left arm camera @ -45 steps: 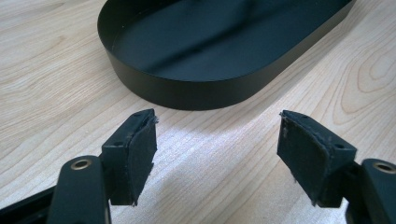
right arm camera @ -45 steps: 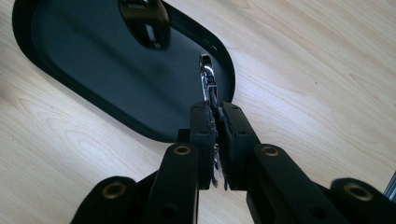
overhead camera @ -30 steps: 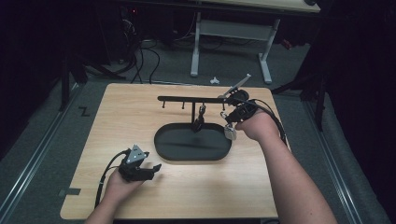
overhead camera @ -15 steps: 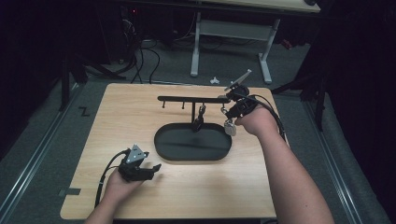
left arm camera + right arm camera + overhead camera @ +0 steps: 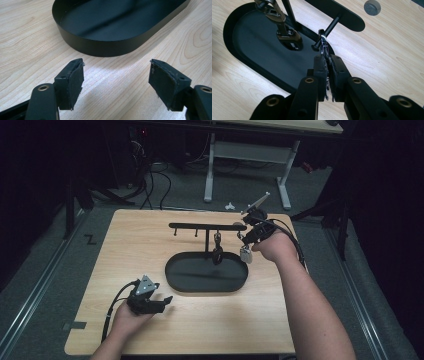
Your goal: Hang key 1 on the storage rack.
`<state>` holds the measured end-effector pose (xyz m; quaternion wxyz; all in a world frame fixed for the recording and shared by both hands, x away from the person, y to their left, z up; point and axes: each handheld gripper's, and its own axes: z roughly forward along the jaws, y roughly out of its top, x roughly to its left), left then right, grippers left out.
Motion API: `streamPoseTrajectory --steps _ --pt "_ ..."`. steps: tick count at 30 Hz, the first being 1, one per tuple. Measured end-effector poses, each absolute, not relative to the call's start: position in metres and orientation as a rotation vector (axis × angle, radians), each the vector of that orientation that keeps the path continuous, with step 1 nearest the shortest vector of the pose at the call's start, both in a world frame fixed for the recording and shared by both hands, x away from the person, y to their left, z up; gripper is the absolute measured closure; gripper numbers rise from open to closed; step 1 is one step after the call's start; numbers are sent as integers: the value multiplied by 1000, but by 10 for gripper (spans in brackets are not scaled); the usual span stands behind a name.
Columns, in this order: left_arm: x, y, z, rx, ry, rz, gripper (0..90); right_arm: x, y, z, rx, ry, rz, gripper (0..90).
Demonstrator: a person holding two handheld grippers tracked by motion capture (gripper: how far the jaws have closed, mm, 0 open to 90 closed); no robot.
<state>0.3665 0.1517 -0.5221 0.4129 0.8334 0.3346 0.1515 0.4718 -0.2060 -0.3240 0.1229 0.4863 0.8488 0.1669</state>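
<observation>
A black oval tray [image 5: 172, 277] carries a post with a black bar [image 5: 200, 225] that has several pegs. From one peg hangs a dark clasp [image 5: 217, 251], which the right gripper view shows bronze-toned [image 5: 284, 30] over the tray [image 5: 229, 22]. My right gripper [image 5: 243, 236] is at the bar's right end, shut on a silver clasp [image 5: 323, 41] whose ring sits at a peg tip. A pale tag [image 5: 245, 254] dangles below it. My left gripper [image 5: 165, 301] rests on the table at front left, open and with nothing between its pads [image 5: 75, 80], facing the tray wall [image 5: 100, 47].
A small grey disc [image 5: 372, 7] lies on the wooden table [image 5: 125, 245] beyond the bar's end. A white-legged desk [image 5: 282, 170] and floor cables [image 5: 150, 175] stand behind the table. Bare wood lies left of and in front of the tray.
My right gripper, with the silver clasp in it, has crept slightly toward the bar's right end. The left gripper has stayed where it was.
</observation>
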Motion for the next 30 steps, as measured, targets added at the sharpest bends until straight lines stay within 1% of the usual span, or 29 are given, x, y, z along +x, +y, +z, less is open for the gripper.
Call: streamPoseTrajectory --steps 26,30 --pt "366 153 -522 2103 840 378 286 475 -202 -338 1417 2450 464 819" --pt "366 153 -522 2104 844 377 286 473 -202 -339 1413 2452 459 804"
